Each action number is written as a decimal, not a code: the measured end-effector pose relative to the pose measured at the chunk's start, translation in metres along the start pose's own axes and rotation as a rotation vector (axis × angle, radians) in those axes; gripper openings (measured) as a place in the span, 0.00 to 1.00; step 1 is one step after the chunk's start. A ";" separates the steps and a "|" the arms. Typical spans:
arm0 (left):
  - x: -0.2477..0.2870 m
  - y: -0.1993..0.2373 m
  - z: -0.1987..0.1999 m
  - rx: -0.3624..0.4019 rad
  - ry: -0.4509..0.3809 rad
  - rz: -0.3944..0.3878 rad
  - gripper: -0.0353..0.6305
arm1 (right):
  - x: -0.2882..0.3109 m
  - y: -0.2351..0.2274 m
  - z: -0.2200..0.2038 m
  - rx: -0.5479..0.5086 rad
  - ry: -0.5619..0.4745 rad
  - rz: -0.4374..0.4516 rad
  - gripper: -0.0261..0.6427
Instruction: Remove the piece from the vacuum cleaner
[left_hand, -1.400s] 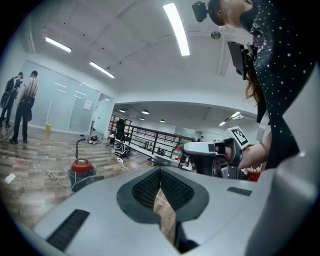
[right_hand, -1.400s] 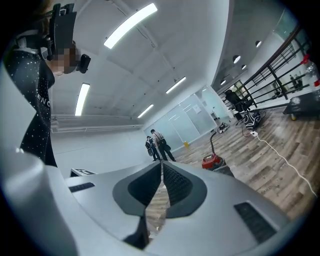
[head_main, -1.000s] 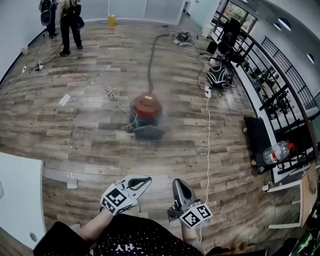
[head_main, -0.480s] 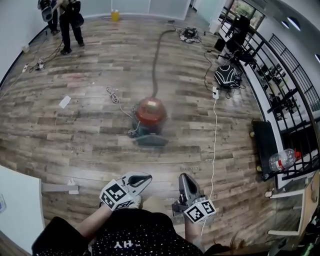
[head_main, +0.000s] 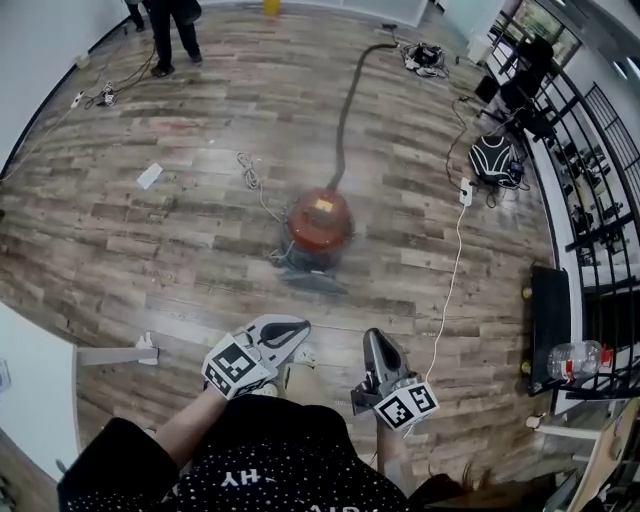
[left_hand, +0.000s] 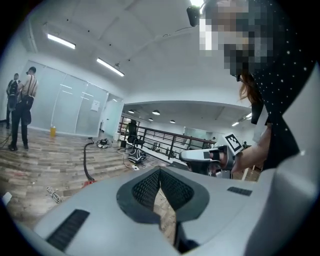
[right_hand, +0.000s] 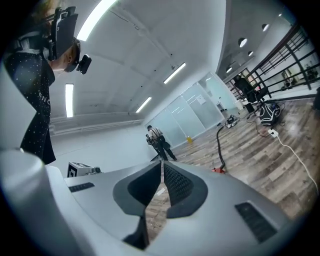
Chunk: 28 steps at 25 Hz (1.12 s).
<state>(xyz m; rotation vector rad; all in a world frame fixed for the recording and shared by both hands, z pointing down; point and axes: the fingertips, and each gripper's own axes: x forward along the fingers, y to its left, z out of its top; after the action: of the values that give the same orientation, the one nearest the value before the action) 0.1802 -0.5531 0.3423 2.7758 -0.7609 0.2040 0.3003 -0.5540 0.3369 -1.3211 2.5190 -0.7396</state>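
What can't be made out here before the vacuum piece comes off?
- Head view: vacuum cleaner is motion-blurred; its removable piece can't be picked out.
- Left gripper view: left gripper covers nearly all of the vacuum cleaner; mostly hose shows.
- Head view: bystander cut off by top edge.

From my head I look steeply down on the floor (head_main: 150, 270), with the vacuum cleaner (head_main: 319, 222) well ahead of me at mid-frame. My left gripper (head_main: 295, 330) view rides low and near level, looking along its jaws with the vacuum cleaner far off to their left. My right gripper (head_main: 372, 340) view has it far off to the right. All three share it and its hose (head_main: 345, 115).
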 end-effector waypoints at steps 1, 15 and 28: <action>0.005 0.008 0.002 0.006 -0.006 0.019 0.06 | 0.009 -0.008 0.004 -0.010 0.006 0.012 0.06; 0.071 0.109 -0.119 0.010 -0.016 0.050 0.07 | 0.093 -0.148 -0.092 -0.066 0.001 -0.018 0.06; 0.109 0.208 -0.325 0.007 -0.082 0.079 0.16 | 0.126 -0.308 -0.288 -0.202 0.027 -0.093 0.15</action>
<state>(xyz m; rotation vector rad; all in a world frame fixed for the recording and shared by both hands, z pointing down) 0.1437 -0.6869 0.7184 2.7777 -0.8928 0.1076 0.3324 -0.7053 0.7484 -1.5112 2.6265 -0.5351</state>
